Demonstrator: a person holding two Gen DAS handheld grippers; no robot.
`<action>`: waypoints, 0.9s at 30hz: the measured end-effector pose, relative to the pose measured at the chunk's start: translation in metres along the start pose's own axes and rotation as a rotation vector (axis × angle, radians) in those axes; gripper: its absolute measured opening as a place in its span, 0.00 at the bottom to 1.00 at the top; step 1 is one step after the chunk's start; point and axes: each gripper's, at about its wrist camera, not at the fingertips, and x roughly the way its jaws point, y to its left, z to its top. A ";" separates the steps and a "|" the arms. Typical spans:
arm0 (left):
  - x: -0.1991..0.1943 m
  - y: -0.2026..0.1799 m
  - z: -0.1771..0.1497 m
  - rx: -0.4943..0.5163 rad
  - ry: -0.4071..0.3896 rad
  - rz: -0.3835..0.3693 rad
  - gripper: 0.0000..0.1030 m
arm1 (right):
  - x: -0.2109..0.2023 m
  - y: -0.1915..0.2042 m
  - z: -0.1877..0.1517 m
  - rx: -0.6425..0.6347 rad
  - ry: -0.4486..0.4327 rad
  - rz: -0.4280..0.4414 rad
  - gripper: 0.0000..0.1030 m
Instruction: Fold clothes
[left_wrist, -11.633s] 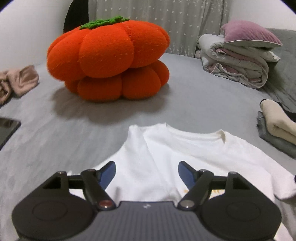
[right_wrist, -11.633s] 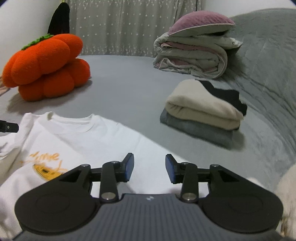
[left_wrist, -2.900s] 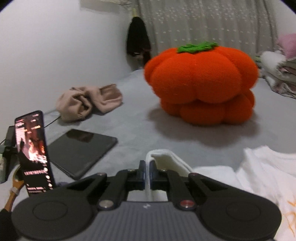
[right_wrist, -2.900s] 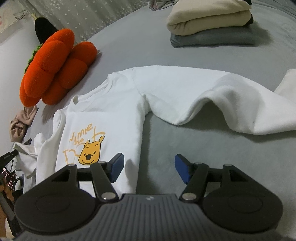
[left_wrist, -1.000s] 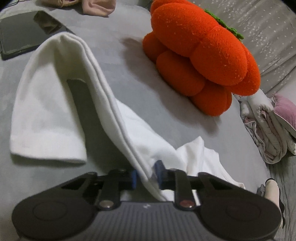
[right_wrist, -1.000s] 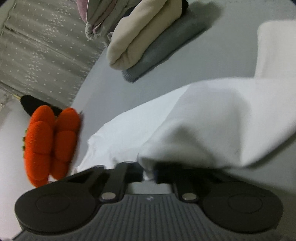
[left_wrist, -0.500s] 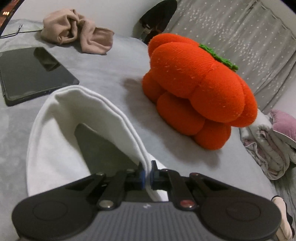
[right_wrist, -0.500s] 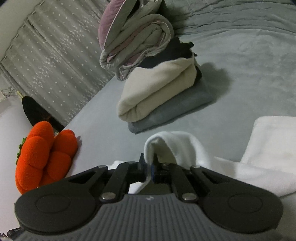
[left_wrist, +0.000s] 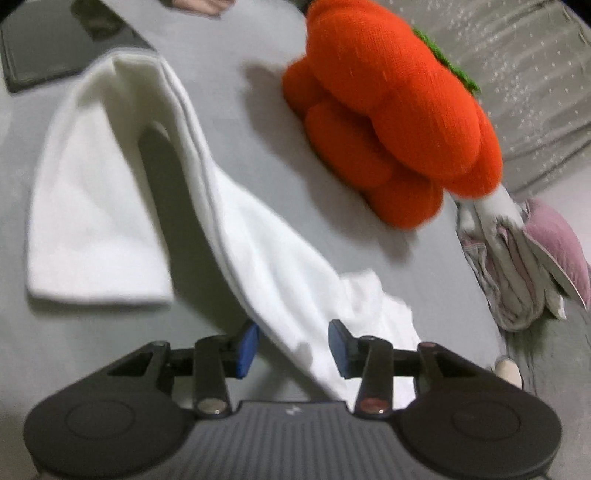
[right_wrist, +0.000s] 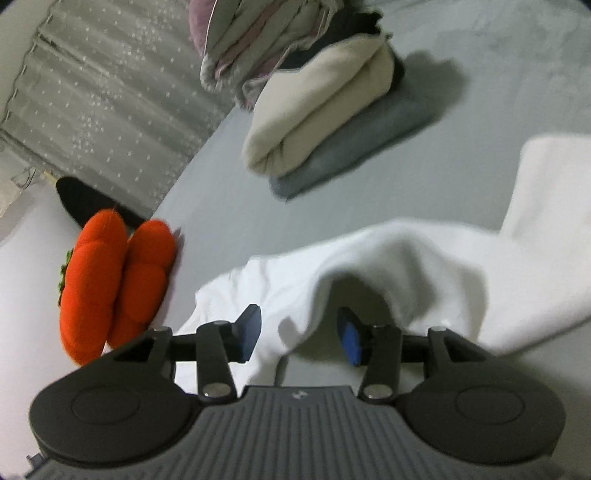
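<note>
We are tilting both grippers downward at the bottom of each frame. The left gripper (left_wrist: 291, 347) is opening, white sweatshirt (left_wrist: 258, 258) fabric lying loose between its jaws. The right gripper (right_wrist: 299, 334) is opening too, over a sweatshirt (right_wrist: 424, 280) fold. The garment is lying rumpled mid-frame on the grey bed (left_wrist: 229, 48).

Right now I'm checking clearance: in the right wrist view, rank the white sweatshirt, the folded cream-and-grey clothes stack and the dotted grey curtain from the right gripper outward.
1. White sweatshirt, between the opening gripper fingers.
2. Folded cream-and-grey clothes stack, ahead, right.
3. Dotted grey curtain, far left.
</note>
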 end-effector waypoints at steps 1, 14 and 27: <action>0.003 -0.001 -0.003 0.002 0.019 -0.008 0.40 | 0.003 0.002 -0.004 -0.002 0.020 0.006 0.49; 0.024 -0.020 -0.015 0.108 -0.032 -0.031 0.35 | 0.029 0.014 -0.029 -0.054 0.062 0.066 0.37; 0.012 -0.021 -0.006 0.071 -0.192 -0.111 0.06 | 0.021 0.019 -0.020 -0.094 -0.082 0.053 0.12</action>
